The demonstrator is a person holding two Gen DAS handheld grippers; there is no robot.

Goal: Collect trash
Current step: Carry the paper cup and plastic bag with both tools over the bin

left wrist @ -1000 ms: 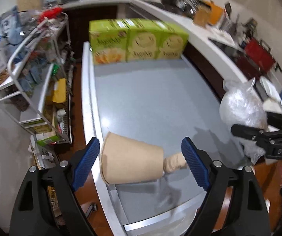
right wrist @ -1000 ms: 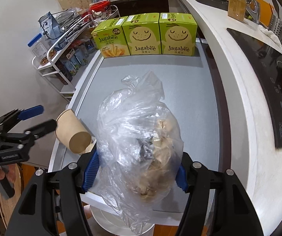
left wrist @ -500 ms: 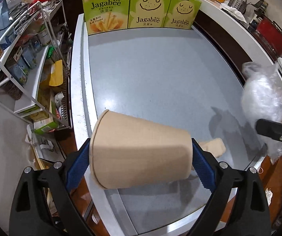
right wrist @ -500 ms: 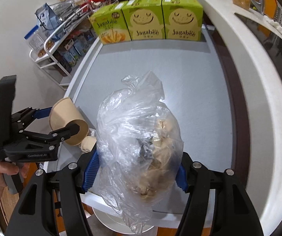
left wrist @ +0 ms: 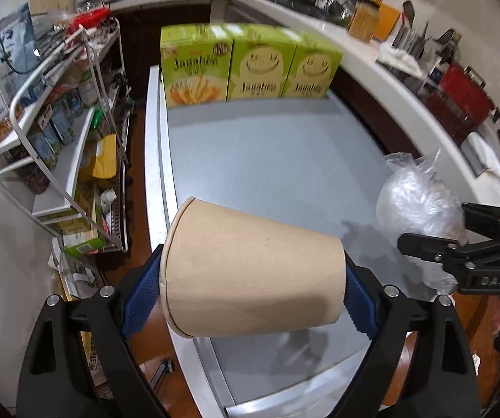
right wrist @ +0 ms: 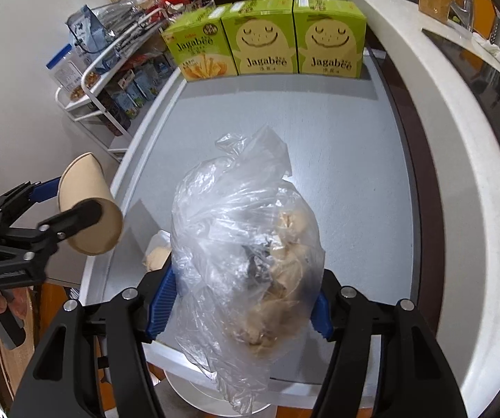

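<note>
My left gripper [left wrist: 250, 299] is shut on a brown paper cup [left wrist: 250, 271], held sideways above the near left corner of the grey table [left wrist: 271, 160]. The cup also shows in the right wrist view [right wrist: 88, 205]. My right gripper [right wrist: 239, 299] is shut on a clear plastic bag [right wrist: 246, 244] holding crumpled brown paper, at the table's near edge. The bag also shows in the left wrist view [left wrist: 417, 202]. A crumpled brown paper wad [right wrist: 157, 257] lies on the table beside the bag.
Three green Jagabee boxes [left wrist: 250, 66] stand at the table's far end. A white wire rack [left wrist: 51, 132] with snacks stands to the left. A white counter [right wrist: 452, 132] runs along the right. A white round bin [right wrist: 197, 390] sits below the table's near edge.
My left gripper closed on the cup and lifted it off the table. The paper wad stayed on the table. The right gripper with the bag has barely moved.
</note>
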